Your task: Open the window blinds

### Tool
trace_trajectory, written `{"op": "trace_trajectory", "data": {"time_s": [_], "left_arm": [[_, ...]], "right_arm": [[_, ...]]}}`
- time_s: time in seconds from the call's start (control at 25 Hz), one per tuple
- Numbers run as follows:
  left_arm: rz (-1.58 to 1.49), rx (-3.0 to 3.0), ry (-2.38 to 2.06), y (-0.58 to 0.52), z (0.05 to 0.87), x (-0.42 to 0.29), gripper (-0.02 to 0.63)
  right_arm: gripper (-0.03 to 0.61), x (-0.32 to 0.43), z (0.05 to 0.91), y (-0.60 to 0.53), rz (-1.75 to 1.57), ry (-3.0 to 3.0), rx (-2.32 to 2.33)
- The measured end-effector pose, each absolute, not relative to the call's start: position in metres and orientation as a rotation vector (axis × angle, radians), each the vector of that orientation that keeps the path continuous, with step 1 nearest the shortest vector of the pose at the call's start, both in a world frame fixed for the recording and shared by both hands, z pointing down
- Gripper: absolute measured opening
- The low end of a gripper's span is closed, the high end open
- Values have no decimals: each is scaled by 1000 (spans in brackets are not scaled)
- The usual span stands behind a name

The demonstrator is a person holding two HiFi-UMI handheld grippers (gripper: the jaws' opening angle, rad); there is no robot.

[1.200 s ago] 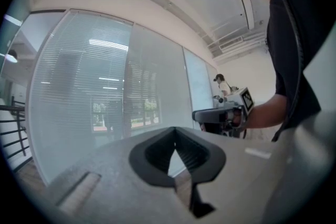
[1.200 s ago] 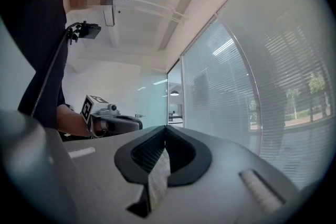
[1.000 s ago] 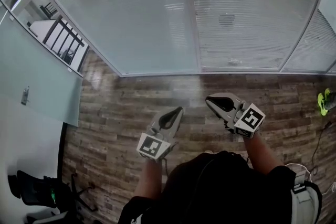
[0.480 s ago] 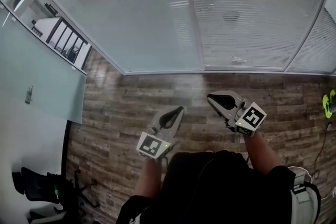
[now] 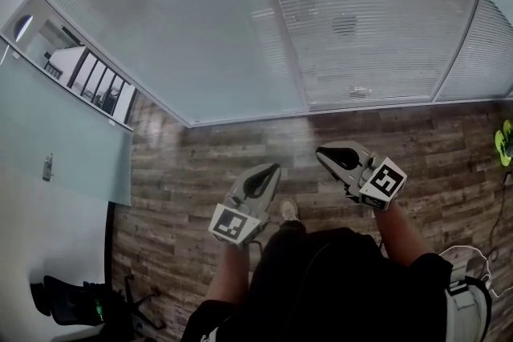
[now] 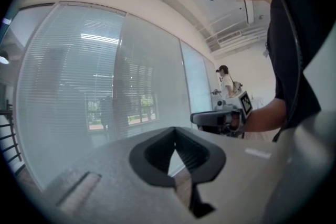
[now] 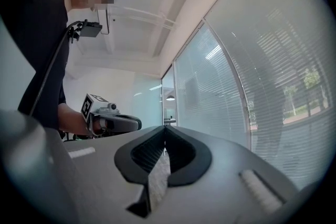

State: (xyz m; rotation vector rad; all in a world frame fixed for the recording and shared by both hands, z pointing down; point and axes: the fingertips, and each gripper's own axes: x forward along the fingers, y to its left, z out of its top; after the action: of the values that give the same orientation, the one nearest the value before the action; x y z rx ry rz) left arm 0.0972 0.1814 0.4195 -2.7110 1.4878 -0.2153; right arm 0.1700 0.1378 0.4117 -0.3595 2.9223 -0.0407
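The closed white blinds (image 5: 361, 28) hang behind a glass wall across the top of the head view, and show in both gripper views (image 6: 68, 86) (image 7: 273, 60). A small fitting (image 5: 359, 90) sits low on the right pane. My left gripper (image 5: 275, 166) is shut and holds nothing. It hangs over the wood floor, well short of the glass. Beside it, my right gripper (image 5: 320, 150) is also shut and empty, pointing toward the glass. In each gripper's own view the tips meet (image 6: 175, 129) (image 7: 165, 127), with the other gripper off to the side (image 6: 195, 118) (image 7: 137, 123).
Wood plank floor (image 5: 200, 164) runs up to the glass. A frosted partition (image 5: 56, 132) with a handle (image 5: 48, 166) stands at left, and a black office chair (image 5: 72, 300) at bottom left. Green shoes (image 5: 505, 142) lie at the right edge. Another person (image 6: 226, 81) stands far off.
A shoe has come into view below the grippers as the person steps. Both grippers stay shut and side by side. The glass wall has shifted slightly in the view.
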Motion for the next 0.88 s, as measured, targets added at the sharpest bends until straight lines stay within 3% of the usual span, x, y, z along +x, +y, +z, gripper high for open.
{"op": "trace_trajectory", "data": {"time_s": [0.88], "left_arm": [[-204, -2748, 1384, 109, 412, 75, 5]], "right_arm": [[6, 155, 421, 77, -84, 2935, -464]]}}
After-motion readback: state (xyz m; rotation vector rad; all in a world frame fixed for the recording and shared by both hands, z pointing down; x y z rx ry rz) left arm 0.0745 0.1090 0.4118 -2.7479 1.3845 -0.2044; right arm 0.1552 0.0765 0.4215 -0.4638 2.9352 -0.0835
